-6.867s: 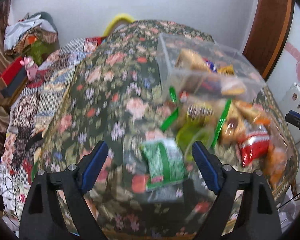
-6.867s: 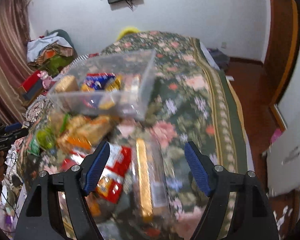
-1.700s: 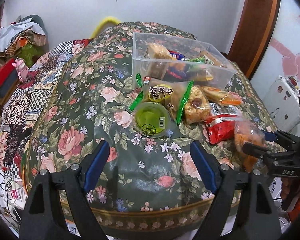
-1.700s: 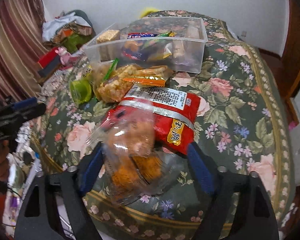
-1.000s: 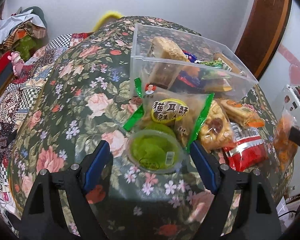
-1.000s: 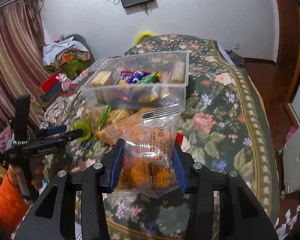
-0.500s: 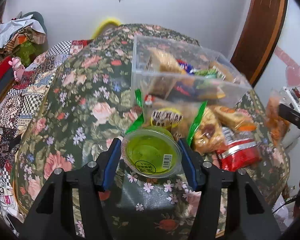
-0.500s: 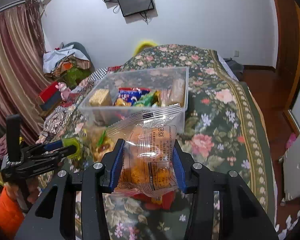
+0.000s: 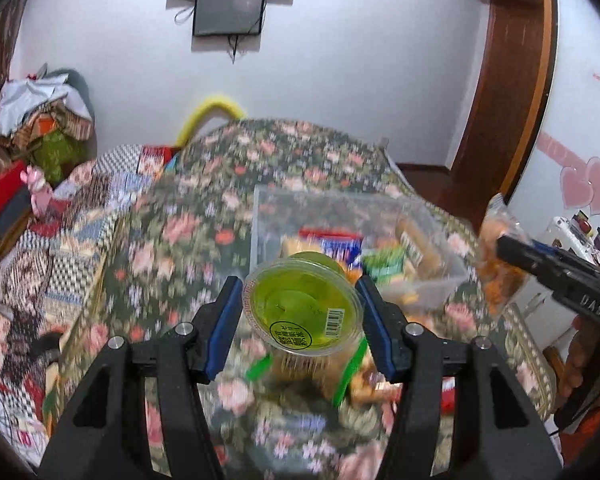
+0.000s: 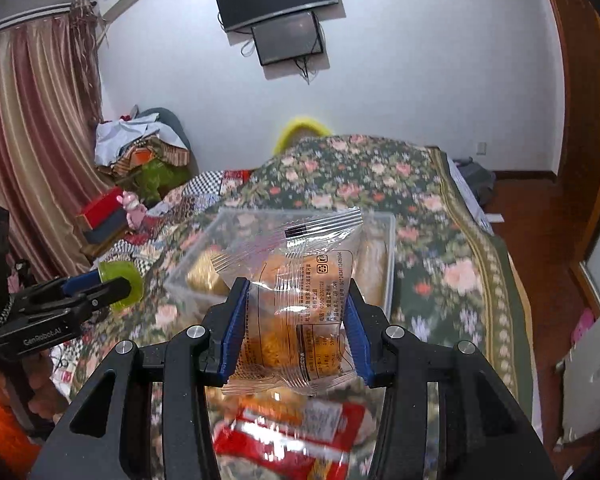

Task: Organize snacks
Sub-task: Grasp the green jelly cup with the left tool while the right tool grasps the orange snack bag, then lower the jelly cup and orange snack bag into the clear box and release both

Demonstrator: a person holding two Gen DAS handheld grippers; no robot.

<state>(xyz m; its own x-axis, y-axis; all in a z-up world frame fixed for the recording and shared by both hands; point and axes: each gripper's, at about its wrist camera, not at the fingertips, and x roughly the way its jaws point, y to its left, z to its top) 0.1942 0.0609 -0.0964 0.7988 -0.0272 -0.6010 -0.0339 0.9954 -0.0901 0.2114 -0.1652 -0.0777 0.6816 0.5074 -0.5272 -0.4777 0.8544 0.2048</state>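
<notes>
Left wrist view: looks forward and down between its own fingers (image 9: 232, 316), close above the bed (image 9: 188, 240).
Right wrist view: the same angle, from the bed's right side.
Shared: clear bin (image 9: 440, 276) (image 10: 388, 256), floral bedspread, wall screen (image 9: 228, 8) (image 10: 288, 38); each view shows the other gripper.
</notes>
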